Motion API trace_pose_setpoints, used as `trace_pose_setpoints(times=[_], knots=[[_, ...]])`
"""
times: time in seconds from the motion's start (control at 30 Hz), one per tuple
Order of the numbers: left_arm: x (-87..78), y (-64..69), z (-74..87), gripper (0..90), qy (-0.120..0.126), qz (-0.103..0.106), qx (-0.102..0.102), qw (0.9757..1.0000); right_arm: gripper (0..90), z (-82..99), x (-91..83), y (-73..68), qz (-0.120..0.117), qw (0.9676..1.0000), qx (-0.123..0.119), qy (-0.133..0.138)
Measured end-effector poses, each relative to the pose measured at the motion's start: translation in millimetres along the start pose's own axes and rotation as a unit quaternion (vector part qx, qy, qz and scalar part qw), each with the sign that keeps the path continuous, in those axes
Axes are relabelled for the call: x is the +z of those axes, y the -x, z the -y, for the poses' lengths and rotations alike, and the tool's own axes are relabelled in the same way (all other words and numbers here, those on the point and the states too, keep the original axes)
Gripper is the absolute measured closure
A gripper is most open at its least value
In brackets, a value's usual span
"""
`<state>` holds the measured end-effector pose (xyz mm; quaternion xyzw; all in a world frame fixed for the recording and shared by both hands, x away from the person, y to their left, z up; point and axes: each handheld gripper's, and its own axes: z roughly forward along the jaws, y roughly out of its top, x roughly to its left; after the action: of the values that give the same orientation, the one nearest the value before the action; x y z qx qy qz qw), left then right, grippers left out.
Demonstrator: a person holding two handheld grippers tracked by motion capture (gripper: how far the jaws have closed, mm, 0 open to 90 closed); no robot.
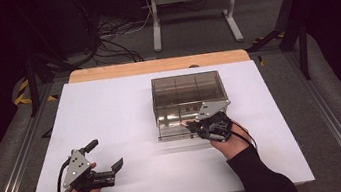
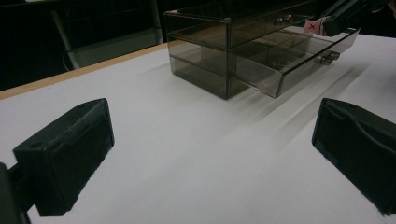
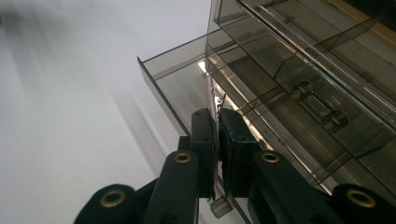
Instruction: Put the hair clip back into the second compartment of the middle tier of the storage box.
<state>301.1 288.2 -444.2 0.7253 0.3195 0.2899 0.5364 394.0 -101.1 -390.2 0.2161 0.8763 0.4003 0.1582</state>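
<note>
The right gripper [image 1: 201, 123] has its jaws pinched nearly shut on a small pink tag [image 2: 313, 26], thin and floppy, held over the open lower drawer [image 2: 299, 51] of the smoked clear-plastic drawer box [image 1: 187, 98], which sits toward the far right of the desk [image 1: 110, 114]. The tag looks light and limp, best pinched flat by its edge. The box looks stiff, slick and easily scratched. The left gripper [image 1: 106, 161] rests near the front left corner, jaws wide and empty.
</note>
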Motion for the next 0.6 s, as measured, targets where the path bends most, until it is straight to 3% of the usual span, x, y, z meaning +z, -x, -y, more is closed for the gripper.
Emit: trace_pose_setpoints(times=[0.6], knots=[[0.3, -0.2, 0.1, 0.0, 0.001, -0.001, 0.000, 1.0000, 84.4, 3.1, 4.8, 12.0, 0.016, 0.9998, 0.012, -0.009]])
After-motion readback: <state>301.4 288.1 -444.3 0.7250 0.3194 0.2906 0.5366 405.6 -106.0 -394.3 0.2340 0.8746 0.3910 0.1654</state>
